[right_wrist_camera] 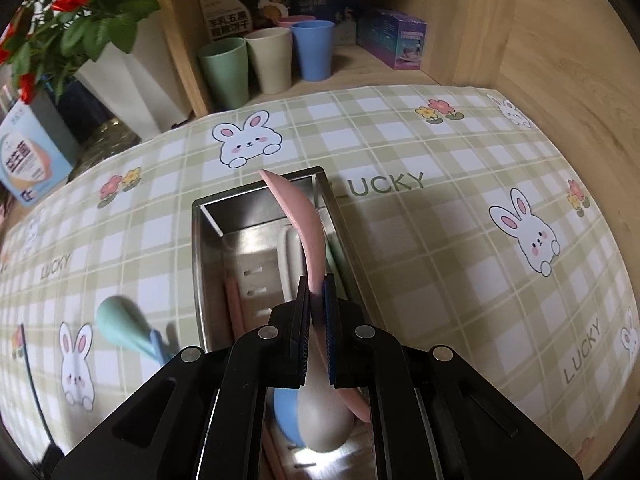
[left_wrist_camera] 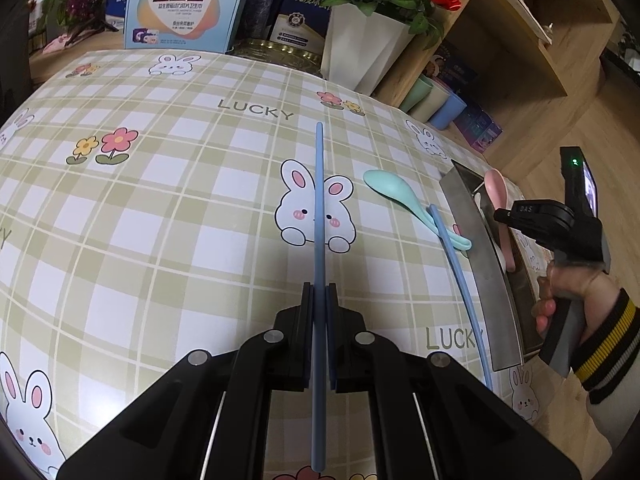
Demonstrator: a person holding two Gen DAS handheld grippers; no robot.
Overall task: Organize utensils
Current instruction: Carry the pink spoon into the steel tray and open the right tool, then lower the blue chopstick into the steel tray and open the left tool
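Note:
My left gripper [left_wrist_camera: 320, 292] is shut on a blue chopstick [left_wrist_camera: 319, 200] that points away over the checked tablecloth. A second blue chopstick [left_wrist_camera: 460, 276] and a mint-green spoon [left_wrist_camera: 394, 188] lie crossed beside the steel tray [left_wrist_camera: 476, 232] at the right. My right gripper [right_wrist_camera: 317, 284] is shut on a pink spoon [right_wrist_camera: 296, 208], held over the steel tray [right_wrist_camera: 208, 240]. Inside the tray lie a beige spoon [right_wrist_camera: 324, 416], a blue spoon [right_wrist_camera: 286, 412] and a pink chopstick [right_wrist_camera: 234, 304]. The mint-green spoon [right_wrist_camera: 120, 324] rests left of the tray. In the left wrist view the right gripper [left_wrist_camera: 502, 214] is over the tray, with the pink spoon [left_wrist_camera: 498, 190] in it.
A white vase [left_wrist_camera: 360, 48] of red roses, a printed box [left_wrist_camera: 180, 4] and other boxes stand behind the table. Three cups, green [right_wrist_camera: 224, 72], beige [right_wrist_camera: 270, 60] and blue [right_wrist_camera: 314, 50], sit on a wooden shelf past the table's far edge. A hand [left_wrist_camera: 560, 292] holds the right gripper's handle.

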